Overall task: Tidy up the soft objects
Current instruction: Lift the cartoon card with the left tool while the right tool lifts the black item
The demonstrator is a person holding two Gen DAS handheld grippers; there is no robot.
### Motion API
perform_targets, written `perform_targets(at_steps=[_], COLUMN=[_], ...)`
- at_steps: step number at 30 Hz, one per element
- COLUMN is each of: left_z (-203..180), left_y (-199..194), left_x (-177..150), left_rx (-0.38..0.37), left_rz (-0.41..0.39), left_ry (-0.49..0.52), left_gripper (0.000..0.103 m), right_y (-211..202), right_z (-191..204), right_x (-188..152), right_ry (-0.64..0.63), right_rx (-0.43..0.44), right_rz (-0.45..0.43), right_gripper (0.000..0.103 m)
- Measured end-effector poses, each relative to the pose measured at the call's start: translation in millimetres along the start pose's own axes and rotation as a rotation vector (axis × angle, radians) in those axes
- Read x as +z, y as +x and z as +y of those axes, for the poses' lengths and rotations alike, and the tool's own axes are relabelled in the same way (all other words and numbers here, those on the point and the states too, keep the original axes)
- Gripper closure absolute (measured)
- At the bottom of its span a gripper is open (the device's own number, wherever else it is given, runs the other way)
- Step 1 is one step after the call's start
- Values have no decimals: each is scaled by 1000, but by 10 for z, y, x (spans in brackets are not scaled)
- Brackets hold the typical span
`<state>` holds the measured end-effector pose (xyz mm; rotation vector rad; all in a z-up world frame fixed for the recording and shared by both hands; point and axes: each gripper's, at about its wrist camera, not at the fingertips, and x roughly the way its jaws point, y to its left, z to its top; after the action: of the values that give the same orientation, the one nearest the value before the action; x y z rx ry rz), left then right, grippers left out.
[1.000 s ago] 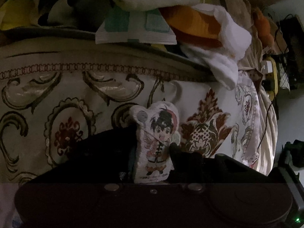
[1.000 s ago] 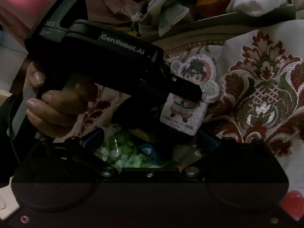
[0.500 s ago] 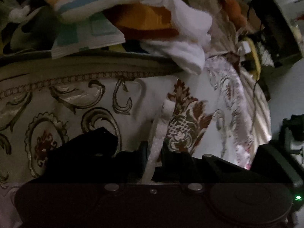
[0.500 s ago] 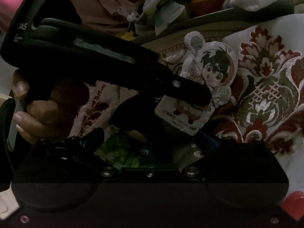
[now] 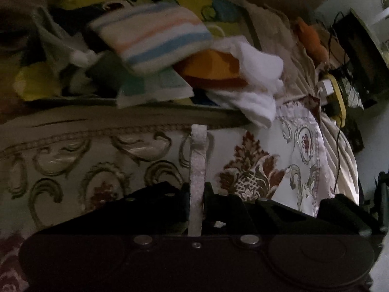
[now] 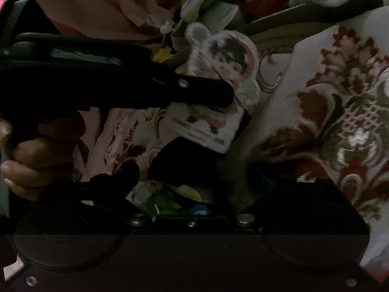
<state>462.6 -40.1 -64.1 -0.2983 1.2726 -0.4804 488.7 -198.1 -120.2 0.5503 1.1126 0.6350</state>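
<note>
The left claw was closing on a flat printed character cushion, its two dark fingers pressed against either face of it; from the left wrist view the cushion stood edge-on and upright, a thin pale strip rising out from between the fingers toward the box rim above; from the right wrist view the same cushion showed its printed face, a cartoon figure with dark hair, with one black finger of the left claw laid across its middle and a hand wrapped round that claw's handle at the left edge; the cushion hung clear of the patterned bedspread beneath it. The right claw was wide apart though narrowing, with nothing pressed between its pads; a small pile of green and blue soft things lay low between its fingers, too dim to name. Beyond the held cushion, a box overflowed with soft items: a striped towel, an orange cloth and a white towel that draped over the rim onto the bedspread.
</note>
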Motion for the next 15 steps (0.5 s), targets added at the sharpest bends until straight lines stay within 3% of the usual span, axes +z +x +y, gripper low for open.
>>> perform_targets(at_steps=[10, 13, 15], left_z=[-45, -96, -124], left_y=[-271, -308, -348], left_x=[-11, -34, -52], left_rx=[21, 38, 44], left_rz=[-52, -58, -65], left_ry=[-27, -29, -34], left_gripper=[92, 92, 92], right_y=[168, 166, 171], right_z=[6, -4, 1], right_x=[28, 11, -2], right_ry=[79, 74, 77], right_rx=[26, 16, -4], right_rz=[-23, -22, -28], right_gripper=[42, 59, 81])
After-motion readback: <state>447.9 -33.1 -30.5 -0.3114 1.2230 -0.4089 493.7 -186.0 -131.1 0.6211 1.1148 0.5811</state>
